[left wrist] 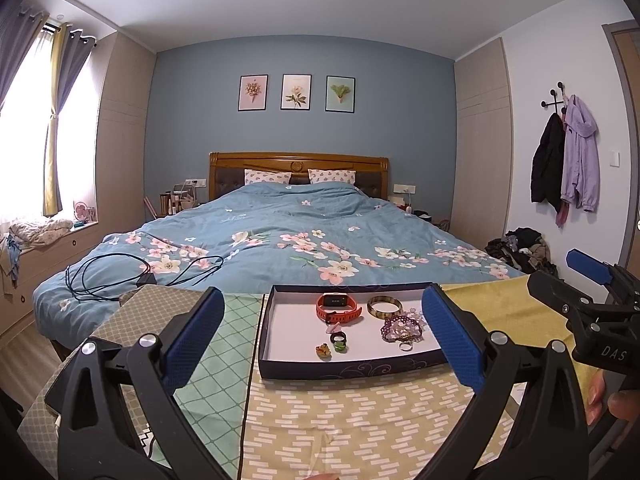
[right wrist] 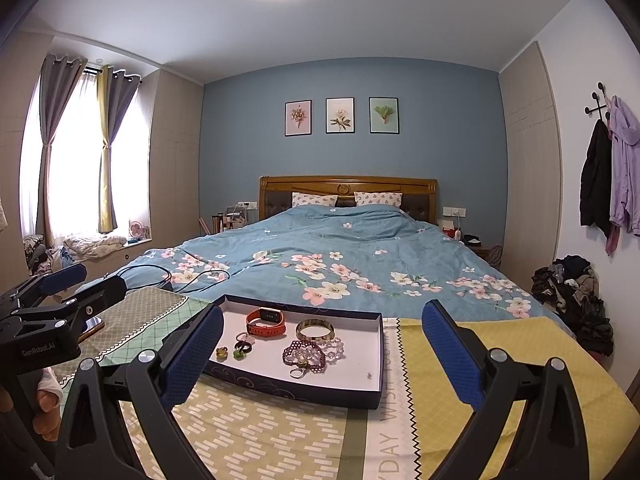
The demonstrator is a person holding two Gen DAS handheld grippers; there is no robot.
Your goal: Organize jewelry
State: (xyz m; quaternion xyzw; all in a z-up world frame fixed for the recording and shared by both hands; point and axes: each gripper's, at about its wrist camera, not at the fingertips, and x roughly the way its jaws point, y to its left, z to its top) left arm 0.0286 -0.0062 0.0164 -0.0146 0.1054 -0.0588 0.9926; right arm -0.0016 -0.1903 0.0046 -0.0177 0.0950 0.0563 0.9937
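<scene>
**Both grippers wide, nothing held**

Left gripper [left wrist: 320, 332] and right gripper [right wrist: 322, 354] hover over the bench [right wrist: 280, 432], fingers spread. Tray [right wrist: 300, 390] mid-bench, at its far edge: orange watch [right wrist: 266, 322] and bangle [right wrist: 315, 330] toward the tray's far side, purple bead bracelet [right wrist: 304, 354] and rings [right wrist: 240, 350] toward its near side.

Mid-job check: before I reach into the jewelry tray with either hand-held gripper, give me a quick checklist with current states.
1. Left hand-held gripper open and empty: ok.
2. Right hand-held gripper open and empty: ok.
3. Tray flat on the patterned cloth, in front of both grippers: ok.
4. Orange watch and bangle lie apart, free to grasp: ok.
5. Purple bead bracelet clear of neighbours: not ok; it overlaps the clear bead bracelet and a small ring.
6. Small rings at the tray's left large enough to pinch cleanly: cannot tell.
</scene>
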